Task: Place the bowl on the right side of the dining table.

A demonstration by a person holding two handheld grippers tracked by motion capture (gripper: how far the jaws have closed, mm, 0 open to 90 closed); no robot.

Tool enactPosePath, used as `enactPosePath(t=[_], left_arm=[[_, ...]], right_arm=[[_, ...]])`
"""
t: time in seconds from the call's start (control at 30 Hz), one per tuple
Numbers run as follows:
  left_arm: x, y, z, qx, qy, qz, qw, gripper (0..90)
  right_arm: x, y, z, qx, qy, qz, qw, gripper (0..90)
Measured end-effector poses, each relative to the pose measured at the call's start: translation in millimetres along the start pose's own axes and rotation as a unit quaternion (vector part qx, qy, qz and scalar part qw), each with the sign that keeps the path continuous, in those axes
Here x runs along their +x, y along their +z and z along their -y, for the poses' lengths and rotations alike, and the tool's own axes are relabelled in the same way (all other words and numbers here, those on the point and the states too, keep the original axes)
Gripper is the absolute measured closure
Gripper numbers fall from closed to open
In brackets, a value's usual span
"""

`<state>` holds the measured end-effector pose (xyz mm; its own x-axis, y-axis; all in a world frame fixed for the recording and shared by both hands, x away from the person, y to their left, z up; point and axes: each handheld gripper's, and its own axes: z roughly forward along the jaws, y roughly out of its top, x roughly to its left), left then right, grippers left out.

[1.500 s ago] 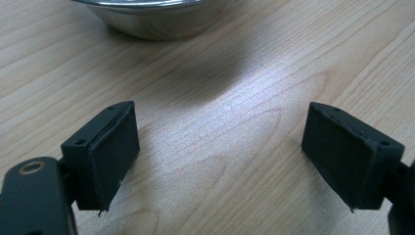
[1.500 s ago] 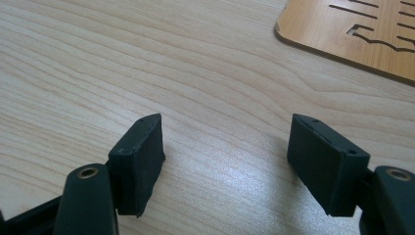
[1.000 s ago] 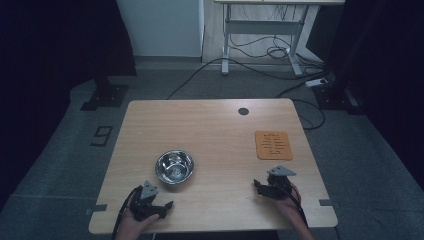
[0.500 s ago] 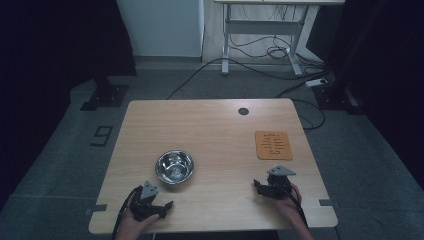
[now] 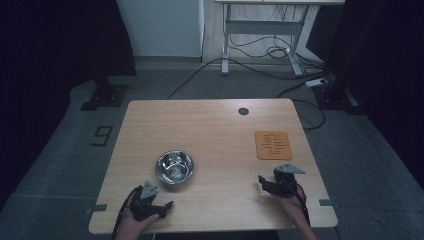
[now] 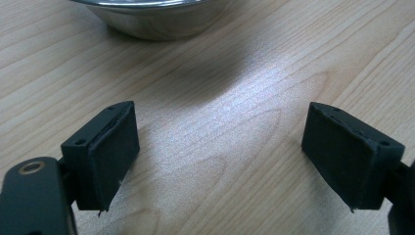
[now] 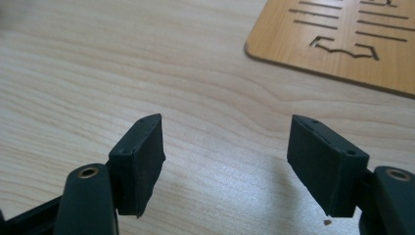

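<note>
High view is showing the pale wood-grain table (image 5: pixel 220 125) carrying a round, shiny steel bowl (image 5: pixel 174 166) just ahead of the left gripper (image 5: pixel 159 207) and a flat slotted orange wooden card (image 5: pixel 273 145) near the right gripper (image 5: pixel 264 183). All 4 jaws are gaping, holding nothing; likely a reach is starting, needing a rim grip.

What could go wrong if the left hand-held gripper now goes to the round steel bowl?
1. The round shiny steel bowl looks smooth, so it may slip or slide on the light wooden table when the open left hand-held gripper closes on its rim.
2. The flat orange slotted wooden board lies flush, so the right hand-held gripper may fail to lift it.
</note>
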<state>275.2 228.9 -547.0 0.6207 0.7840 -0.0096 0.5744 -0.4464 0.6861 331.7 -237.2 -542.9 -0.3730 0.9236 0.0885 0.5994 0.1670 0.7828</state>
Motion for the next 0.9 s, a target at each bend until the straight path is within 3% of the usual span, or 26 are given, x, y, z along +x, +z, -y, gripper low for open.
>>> enactPosePath(t=[0.27, 0.9], left_arm=[[0.0, 0.0, 0.0, 0.0, 0.0, 0.0, 1.0, 13.5], [0.1, 0.3, -0.3, 0.0, 0.0, 0.0, 1.0, 13.5]], right_arm=[[0.1, -7.1, -6.9, -0.01, 0.006, -0.009, 0.9999, 29.1], [15.4, -18.0, -30.1, -0.047, 0.006, -0.03, 0.9984, 28.6]])
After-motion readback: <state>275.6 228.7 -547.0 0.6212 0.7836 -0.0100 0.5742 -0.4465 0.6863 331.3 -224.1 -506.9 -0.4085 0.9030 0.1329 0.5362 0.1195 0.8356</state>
